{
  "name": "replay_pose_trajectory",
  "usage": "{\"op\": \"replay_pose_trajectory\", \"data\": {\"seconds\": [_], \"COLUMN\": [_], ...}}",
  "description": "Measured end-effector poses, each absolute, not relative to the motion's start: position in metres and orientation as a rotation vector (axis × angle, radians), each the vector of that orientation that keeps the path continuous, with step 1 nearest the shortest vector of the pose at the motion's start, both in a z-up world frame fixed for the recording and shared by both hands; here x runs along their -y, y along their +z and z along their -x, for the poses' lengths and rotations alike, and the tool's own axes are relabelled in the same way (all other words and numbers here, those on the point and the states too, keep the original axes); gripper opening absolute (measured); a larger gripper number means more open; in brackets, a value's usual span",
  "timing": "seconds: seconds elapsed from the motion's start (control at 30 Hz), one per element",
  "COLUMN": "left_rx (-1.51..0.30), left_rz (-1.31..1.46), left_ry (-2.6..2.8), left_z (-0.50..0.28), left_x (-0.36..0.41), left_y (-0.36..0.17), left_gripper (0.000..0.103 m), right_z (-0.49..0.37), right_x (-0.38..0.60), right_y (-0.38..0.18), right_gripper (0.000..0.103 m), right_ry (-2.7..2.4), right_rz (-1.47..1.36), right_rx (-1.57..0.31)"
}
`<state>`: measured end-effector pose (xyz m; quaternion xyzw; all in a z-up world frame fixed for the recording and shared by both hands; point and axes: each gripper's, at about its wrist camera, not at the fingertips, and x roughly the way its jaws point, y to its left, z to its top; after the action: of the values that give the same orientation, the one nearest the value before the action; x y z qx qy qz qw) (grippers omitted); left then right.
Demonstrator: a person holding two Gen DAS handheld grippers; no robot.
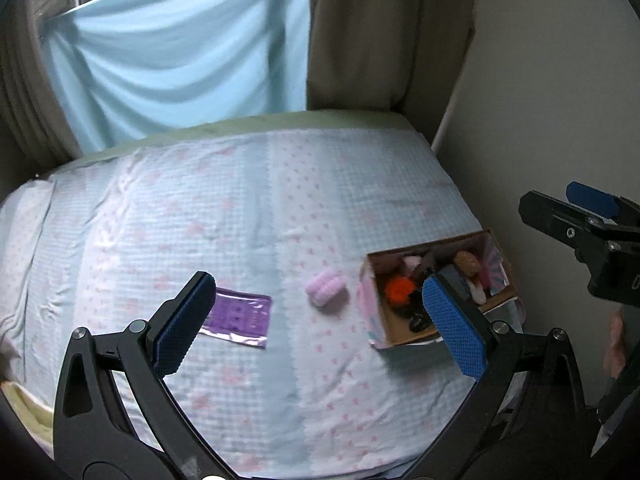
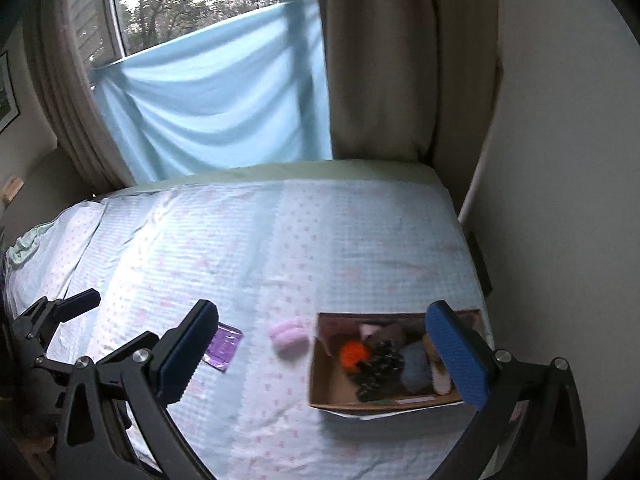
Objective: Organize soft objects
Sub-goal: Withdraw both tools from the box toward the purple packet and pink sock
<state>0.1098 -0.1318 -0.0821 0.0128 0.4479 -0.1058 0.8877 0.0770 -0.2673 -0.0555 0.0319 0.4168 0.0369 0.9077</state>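
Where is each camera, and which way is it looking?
Left wrist: on the left tongs, above the bed, facing the window; its own open fingers show, and the right tongs at the right edge.
Right wrist: on the right tongs, facing the same way; its open fingers show, and the left tongs at the left.
Both see the pink puff, purple packet and box.

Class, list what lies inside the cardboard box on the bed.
Inside the cardboard box: an orange pompom, a dark speckled piece, a grey-blue one and pinkish ones. The right gripper hides part.
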Motion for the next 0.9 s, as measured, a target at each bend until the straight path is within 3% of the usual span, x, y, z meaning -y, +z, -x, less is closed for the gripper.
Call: {"op": "replay_pose_trajectory", "data": {"seconds": [0.5, 0.9], "left_rx": [-0.875, -0.899], "left_rz": [-0.034, -0.19], "left_ry": [-0.224, -0.297], "left_z": [-0.107, -0.132], "left_x": [0.023, -0.024], "left_y": [-0.062, -0.102], "left_gripper": [0.103, 0.103], "right_z": [-0.075, -0.086], "right_x": [0.165, 0.123], "right_y": [-0.055, -0.088], "right_gripper": [0.103, 0.103], "right_ry": [0.086, 0.039], "right_rz": [-0.06, -0.083], "right_rx": [-0.844, -0.886]}}
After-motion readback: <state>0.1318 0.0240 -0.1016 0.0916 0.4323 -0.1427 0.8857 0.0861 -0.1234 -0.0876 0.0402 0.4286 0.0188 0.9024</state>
